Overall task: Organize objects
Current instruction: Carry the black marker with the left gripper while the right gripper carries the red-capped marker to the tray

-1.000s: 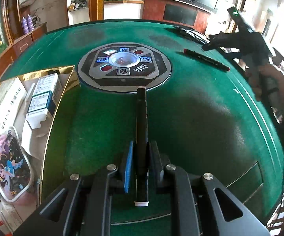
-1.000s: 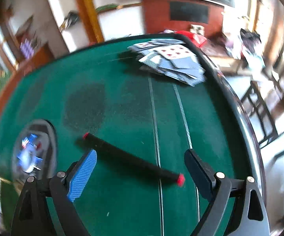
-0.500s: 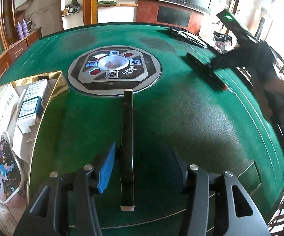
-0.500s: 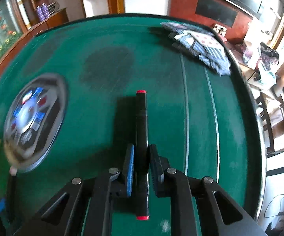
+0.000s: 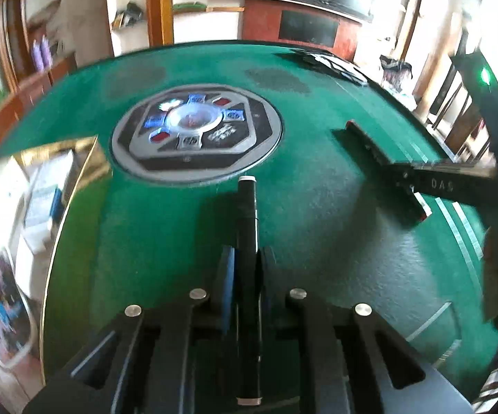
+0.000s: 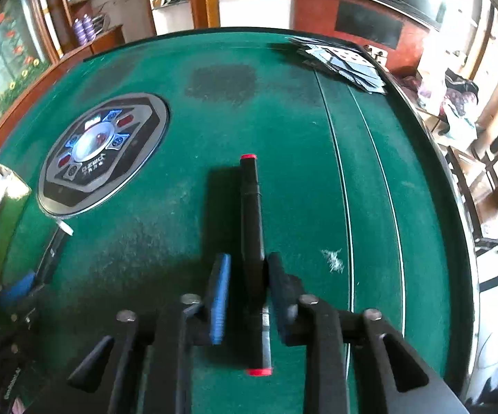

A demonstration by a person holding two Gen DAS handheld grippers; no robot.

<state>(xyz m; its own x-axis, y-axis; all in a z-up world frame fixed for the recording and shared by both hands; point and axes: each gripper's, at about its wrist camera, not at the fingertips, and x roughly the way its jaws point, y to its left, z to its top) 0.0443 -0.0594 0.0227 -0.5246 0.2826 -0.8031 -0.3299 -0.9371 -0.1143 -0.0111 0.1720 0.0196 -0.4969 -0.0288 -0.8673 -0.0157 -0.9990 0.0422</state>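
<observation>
Two black markers were each clamped lengthwise, the white-capped marker (image 5: 247,241) in the left gripper (image 5: 247,276) and the red-capped marker (image 6: 253,227) in the right gripper (image 6: 247,286), so both needed level carriage toward what appeared, through blur, to be the gold-rimmed box (image 5: 76,158).

The letters "DAS" are showing in light print on the side of the right gripper (image 5: 418,186), at the right of the left wrist view. White characters are appearing on the near face of the round control panel (image 6: 102,153) set in the green table (image 6: 283,120); they are standing upside down in the right wrist view and are too small to read. Print on the boxes (image 5: 47,189) at far left is blurring beyond reading.
</observation>
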